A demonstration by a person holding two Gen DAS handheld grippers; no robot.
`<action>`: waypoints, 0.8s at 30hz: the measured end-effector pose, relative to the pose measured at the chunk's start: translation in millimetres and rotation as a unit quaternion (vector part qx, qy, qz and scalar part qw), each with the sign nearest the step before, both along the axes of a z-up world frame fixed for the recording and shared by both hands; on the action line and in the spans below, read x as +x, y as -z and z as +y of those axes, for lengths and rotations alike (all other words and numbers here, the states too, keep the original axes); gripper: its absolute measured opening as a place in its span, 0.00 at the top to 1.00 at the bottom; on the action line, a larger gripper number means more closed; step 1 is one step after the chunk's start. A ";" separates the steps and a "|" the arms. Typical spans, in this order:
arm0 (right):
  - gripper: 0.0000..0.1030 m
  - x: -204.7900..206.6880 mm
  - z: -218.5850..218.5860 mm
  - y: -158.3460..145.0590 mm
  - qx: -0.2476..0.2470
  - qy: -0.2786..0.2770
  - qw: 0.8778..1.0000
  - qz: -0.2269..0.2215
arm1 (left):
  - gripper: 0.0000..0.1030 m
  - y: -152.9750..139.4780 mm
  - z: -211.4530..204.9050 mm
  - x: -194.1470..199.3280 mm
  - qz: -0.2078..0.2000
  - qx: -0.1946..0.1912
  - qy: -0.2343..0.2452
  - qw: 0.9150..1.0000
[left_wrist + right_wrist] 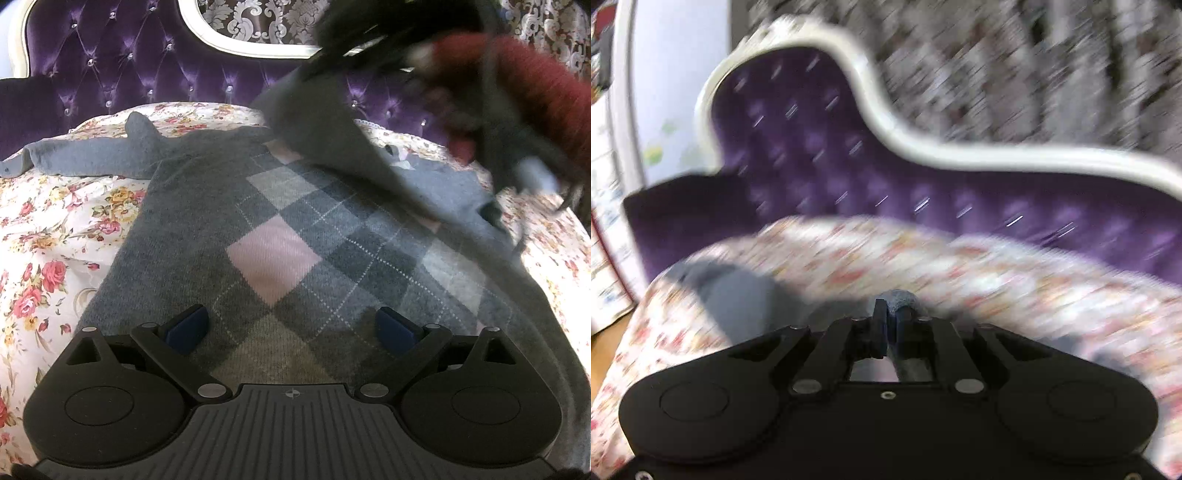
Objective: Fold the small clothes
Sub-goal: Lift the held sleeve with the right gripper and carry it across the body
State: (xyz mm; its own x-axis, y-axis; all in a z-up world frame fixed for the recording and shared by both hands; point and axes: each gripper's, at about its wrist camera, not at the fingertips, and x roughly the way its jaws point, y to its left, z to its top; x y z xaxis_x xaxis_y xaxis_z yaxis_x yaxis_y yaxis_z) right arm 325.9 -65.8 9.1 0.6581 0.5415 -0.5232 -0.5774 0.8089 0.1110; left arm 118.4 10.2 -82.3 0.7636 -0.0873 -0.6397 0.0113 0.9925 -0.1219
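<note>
Nearest the left camera, the left gripper (291, 328) is being held open above the sweater (273, 254), which is lying on the floral bed (48, 236). Farther right, its sleeve (900, 300) is being pinched by the right gripper (891, 326) before the purple headboard (122, 62).

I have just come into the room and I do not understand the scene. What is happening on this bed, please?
A person is folding a grey argyle sweater that lies on a floral bedspread. The right gripper is shut on a sleeve and holds it lifted across the sweater's body; that view is blurred. The left gripper hovers open over the hem, holding nothing. The other sleeve lies spread out, not yet folded.
</note>
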 end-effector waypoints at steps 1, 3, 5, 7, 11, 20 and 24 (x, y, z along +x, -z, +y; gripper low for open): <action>0.74 -2.4 4.5 7.8 0.002 -0.009 1.000 0.007 | 0.05 0.1 1.1 -0.5 -0.001 -0.002 0.000 1.000; 0.57 -9.5 1.7 12.2 0.008 -0.014 1.000 0.005 | 0.05 -0.9 2.5 -1.1 -0.002 -0.008 0.001 1.000; 0.47 -20.8 -10.4 12.1 0.013 -0.007 1.000 -0.001 | 0.05 -2.7 2.3 -0.7 0.000 -0.008 0.003 1.000; 0.47 -28.8 -30.5 9.8 0.016 0.008 1.000 -0.005 | 0.06 -5.9 1.6 1.0 0.006 -0.003 0.008 1.000; 0.47 -37.6 -80.9 8.9 0.016 0.066 0.998 -0.006 | 0.11 -20.5 6.6 0.8 0.017 -0.018 0.023 0.999; 0.47 -60.2 -181.7 31.5 0.019 0.184 0.983 0.023 | 0.12 -57.5 22.3 44.5 -0.021 0.053 0.009 0.998; 0.47 -67.4 -200.2 38.1 0.035 0.203 0.978 0.035 | 0.15 -44.6 6.6 84.0 -0.016 0.132 0.027 0.991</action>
